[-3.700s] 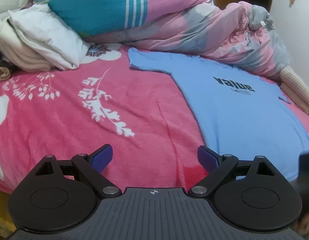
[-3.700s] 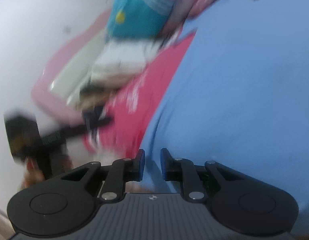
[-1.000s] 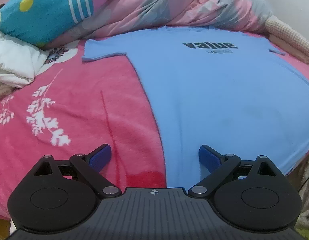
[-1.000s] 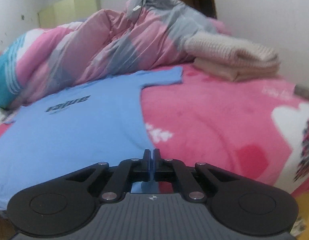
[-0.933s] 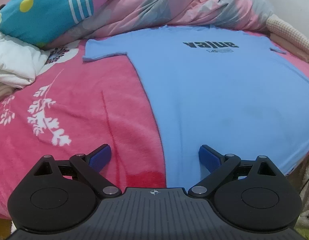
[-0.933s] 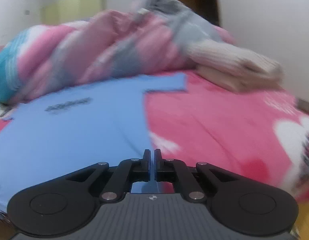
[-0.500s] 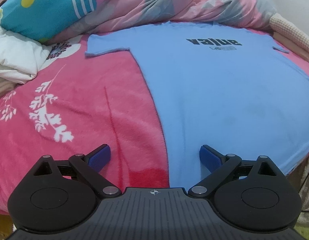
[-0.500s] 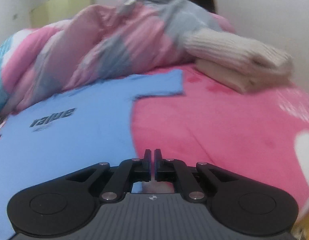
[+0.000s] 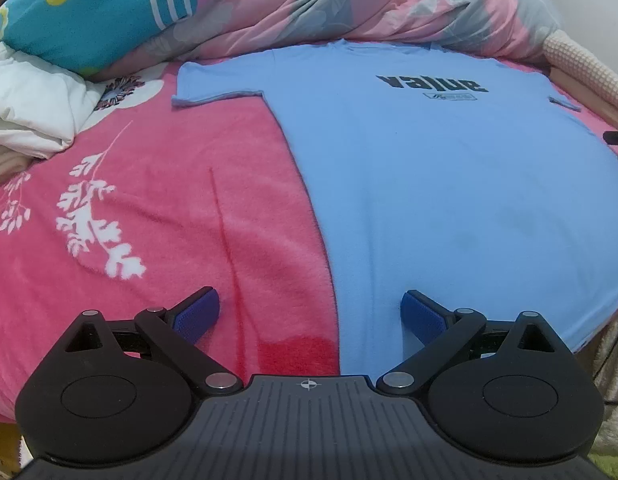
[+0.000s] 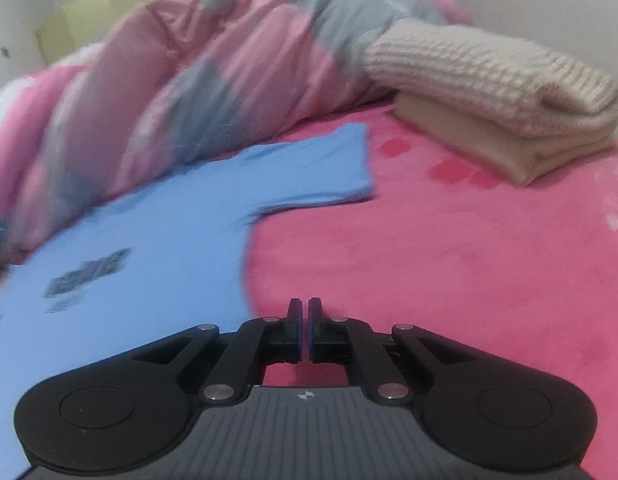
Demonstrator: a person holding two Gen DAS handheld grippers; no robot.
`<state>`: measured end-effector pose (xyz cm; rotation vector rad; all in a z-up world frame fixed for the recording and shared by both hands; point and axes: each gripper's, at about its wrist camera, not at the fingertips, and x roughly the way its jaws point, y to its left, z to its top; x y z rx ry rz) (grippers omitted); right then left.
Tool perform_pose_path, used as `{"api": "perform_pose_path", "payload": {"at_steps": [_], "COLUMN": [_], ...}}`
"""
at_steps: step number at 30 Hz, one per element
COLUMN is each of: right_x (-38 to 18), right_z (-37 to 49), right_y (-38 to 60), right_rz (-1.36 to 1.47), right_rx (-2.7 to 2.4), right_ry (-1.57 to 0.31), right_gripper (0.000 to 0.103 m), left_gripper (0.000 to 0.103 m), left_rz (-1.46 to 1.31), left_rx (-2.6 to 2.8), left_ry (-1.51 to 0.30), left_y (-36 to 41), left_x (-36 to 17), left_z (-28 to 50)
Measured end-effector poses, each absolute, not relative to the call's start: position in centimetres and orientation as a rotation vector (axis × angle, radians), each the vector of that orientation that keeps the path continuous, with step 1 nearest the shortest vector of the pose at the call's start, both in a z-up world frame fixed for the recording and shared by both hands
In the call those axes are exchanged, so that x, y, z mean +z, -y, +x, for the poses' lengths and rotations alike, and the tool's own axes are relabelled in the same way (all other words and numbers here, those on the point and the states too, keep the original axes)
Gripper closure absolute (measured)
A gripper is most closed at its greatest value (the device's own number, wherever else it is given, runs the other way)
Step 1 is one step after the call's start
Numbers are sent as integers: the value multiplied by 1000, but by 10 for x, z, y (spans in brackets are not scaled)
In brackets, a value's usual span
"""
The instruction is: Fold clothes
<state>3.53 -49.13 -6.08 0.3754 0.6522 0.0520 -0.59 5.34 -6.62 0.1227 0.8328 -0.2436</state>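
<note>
Blue T-shirt (image 9: 449,184) lies flat, print side up, on the pink floral blanket (image 9: 157,200) of the bed, collar toward the bunched pink-grey duvet (image 9: 349,4). Left claw (image 9: 309,314) spread wide over the shirt's lower left edge, nothing between the pads. Right claw (image 10: 304,330) closed, empty, over bare blanket beside the shirt's sleeve (image 10: 325,168). Folded cream knit sweater (image 10: 489,76) lies beyond.

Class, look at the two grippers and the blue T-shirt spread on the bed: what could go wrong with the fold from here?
The left gripper straddles the T-shirt edge, so closing may pinch the pink blanket too. The right gripper is shut over bare blanket, beside the shirt; it must open first. The quilt may overlap the collar and drag.
</note>
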Motion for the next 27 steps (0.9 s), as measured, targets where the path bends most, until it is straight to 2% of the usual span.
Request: {"api": "perform_pose_path", "payload": {"at_steps": [3,8,12,18,22,25,27], "right_x": [-74,-81,-68,-92,-80,-70,-73], "right_z": [15,-47,-89,-118,-147,-150,-142], "right_y": [499,548,528,505,512,488,467], "right_rz": [501,576,482,425,440,454,429], "right_rx": [188,-50,48,102,0,151,240], "right_ry": [-677,-651,-615,-707,-670,-628,-628], "right_gripper": [101,101,99,102,98,98,93], "left_gripper": [4,4,4,4,4,3,3], "left_rz": [120,114,116,113,111,107,109], "left_rx": [-244,-252,-253,-250,-255,-254,-252], "left_ry": [-830,-831,-833,-831,-830,-831,-836], "left_y": [-54,-56,-56,-56,-58,-58,-57], "left_x": [-67,-67,-67,-68,-68,-69,-67], "left_z": [-6,-5,-5,-8,-9,-9,-10]}}
